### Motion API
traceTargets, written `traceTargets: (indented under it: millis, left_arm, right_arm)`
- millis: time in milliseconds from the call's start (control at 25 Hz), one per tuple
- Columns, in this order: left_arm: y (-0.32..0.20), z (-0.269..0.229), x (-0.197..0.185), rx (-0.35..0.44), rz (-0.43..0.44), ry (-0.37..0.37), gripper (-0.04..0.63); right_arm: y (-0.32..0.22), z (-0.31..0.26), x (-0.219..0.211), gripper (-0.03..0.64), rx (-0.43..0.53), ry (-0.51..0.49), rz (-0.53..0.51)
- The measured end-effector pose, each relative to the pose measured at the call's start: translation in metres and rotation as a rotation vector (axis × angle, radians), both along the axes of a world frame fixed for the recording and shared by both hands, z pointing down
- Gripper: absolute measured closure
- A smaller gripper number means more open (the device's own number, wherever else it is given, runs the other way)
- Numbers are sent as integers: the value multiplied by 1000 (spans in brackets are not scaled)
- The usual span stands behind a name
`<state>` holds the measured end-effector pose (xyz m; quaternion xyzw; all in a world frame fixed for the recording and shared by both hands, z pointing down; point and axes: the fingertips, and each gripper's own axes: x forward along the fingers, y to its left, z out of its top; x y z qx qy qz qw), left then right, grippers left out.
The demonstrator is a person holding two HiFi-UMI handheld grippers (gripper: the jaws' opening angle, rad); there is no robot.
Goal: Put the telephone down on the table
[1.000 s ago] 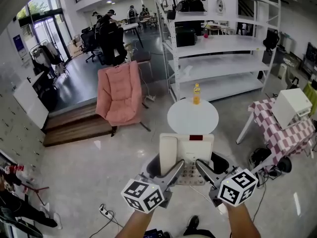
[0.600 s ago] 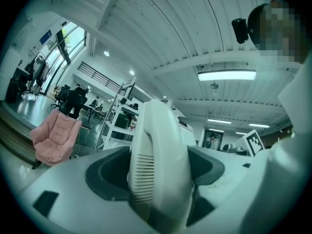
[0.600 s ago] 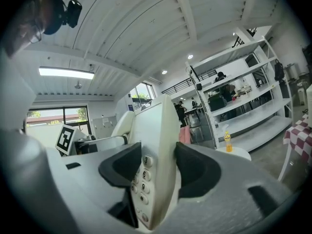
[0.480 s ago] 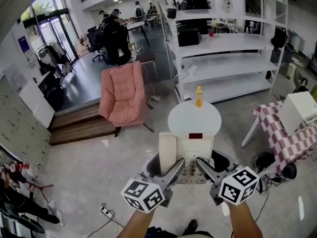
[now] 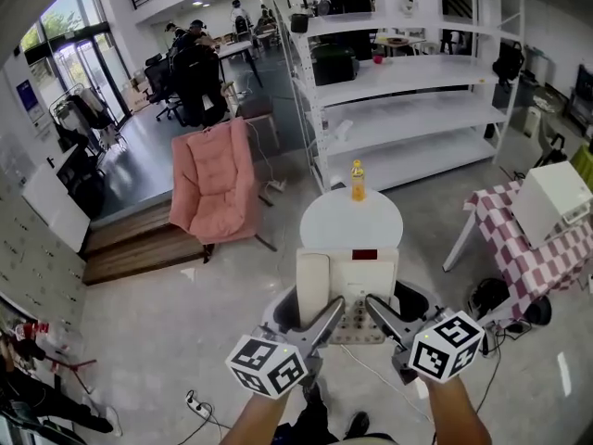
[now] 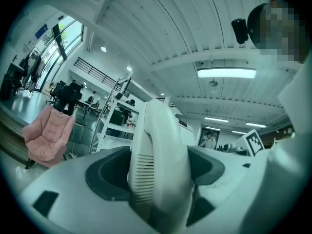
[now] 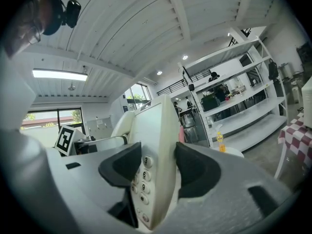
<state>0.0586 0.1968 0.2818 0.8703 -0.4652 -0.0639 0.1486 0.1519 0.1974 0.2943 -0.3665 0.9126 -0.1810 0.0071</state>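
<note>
White telephone point(image 5: 348, 279) hangs short of the round table point(image 5: 326, 227), your left gripper point(image 5: 324, 321) clamped on its handset, right gripper point(image 5: 378, 315) on its keypad edge; hold it level and lower both together.

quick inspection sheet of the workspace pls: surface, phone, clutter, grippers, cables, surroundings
surface: round white table, mostly bare, ahead of the phone
job's things: telephone held in the air, handset on its cradle, not yet on the table
clutter: yellow bottle upright near the table's far edge
grippers: left hand-held gripper shut on the handset side; right hand-held gripper shut on the keypad side
cables: power strip with cable on the floor
surroundings: pink armchair, white shelving, checkered cloth
</note>
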Motion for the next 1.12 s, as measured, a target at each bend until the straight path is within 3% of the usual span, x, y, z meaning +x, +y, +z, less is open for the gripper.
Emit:
traceTargets:
  millis: [400,1120]
  left_arm:
    - [-63,0,-13,0,100,21,250]
    - [-159,-5,-81,6,240,33,250]
  right_arm:
    - [-54,-1,-14,414,-3,22,96]
    - [-137,-9,-84,413,-2,34,236]
